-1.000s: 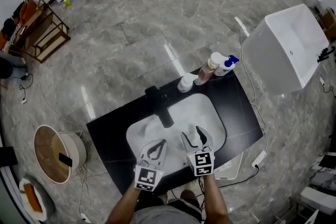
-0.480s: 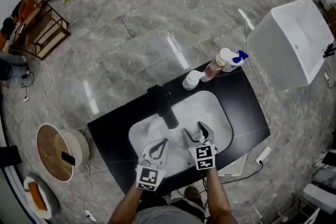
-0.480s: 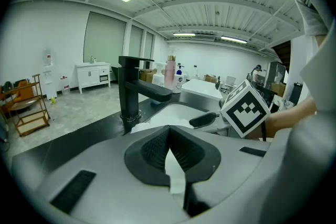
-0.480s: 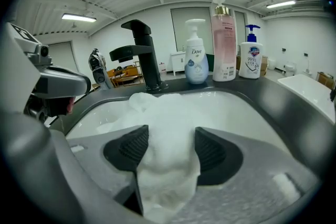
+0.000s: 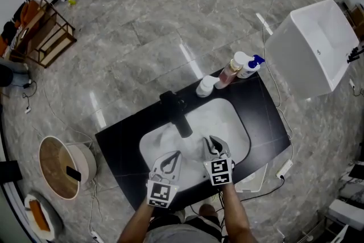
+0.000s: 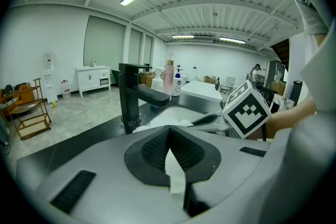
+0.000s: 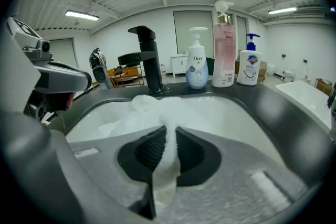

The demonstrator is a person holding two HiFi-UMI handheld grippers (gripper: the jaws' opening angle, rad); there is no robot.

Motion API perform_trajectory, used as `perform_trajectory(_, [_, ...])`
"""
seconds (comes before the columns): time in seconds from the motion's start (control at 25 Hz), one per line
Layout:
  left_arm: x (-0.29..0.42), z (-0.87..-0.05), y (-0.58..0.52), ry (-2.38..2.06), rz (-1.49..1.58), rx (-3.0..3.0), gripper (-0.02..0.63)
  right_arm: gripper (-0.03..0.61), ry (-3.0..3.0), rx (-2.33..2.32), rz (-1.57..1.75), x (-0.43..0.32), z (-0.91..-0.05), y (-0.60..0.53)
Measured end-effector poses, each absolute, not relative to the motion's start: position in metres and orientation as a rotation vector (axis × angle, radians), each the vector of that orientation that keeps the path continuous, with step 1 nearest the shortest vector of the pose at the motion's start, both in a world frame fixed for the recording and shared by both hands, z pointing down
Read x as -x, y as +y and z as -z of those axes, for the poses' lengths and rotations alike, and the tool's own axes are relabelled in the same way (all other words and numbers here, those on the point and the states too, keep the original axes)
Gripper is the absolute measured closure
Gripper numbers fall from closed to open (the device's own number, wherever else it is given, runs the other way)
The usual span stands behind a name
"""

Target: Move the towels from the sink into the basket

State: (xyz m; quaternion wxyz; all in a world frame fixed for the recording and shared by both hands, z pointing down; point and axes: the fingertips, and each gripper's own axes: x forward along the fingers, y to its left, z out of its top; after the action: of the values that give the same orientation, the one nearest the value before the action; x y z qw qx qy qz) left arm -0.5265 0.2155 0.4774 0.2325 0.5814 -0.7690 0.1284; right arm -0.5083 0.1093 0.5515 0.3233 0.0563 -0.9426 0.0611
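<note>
White towels (image 5: pixel 198 134) lie crumpled in the white sink (image 5: pixel 236 122) set in a black counter. My right gripper (image 5: pixel 213 144) is low in the basin. Its jaws have just been closing, and the pads now pinch a fold of white towel (image 7: pixel 152 107) that runs up between them, seen in the right gripper view around the right gripper (image 7: pixel 170 136). My left gripper (image 5: pixel 173 155) hovers beside it at the sink's near left. In its own view the left gripper (image 6: pixel 169 136) has its pads together with a strip of white cloth (image 6: pixel 176 178) between them. A white basket (image 5: pixel 315 48) stands on the floor at the far right.
A black faucet (image 5: pixel 177 116) rises at the sink's back edge, close ahead of both grippers. Three pump bottles (image 5: pixel 236 68) stand on the counter's far right corner. A round wooden tub (image 5: pixel 60 165) sits on the floor at the left. A cable and power strip (image 5: pixel 282 169) lie by the counter's right side.
The right gripper's jaws stood open over the towels and now are closed on a fold of towel, a little lower in the basin. The left gripper has stayed put.
</note>
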Motion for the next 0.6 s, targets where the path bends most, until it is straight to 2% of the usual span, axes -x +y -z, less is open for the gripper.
perform_trajectory(0.6, [0.498, -0.399, 0.211, -2.222, -0.323, -1.682, 0.604, 0.540, -2.680, -0.355, -0.018, 0.452, -0.411, 0.084])
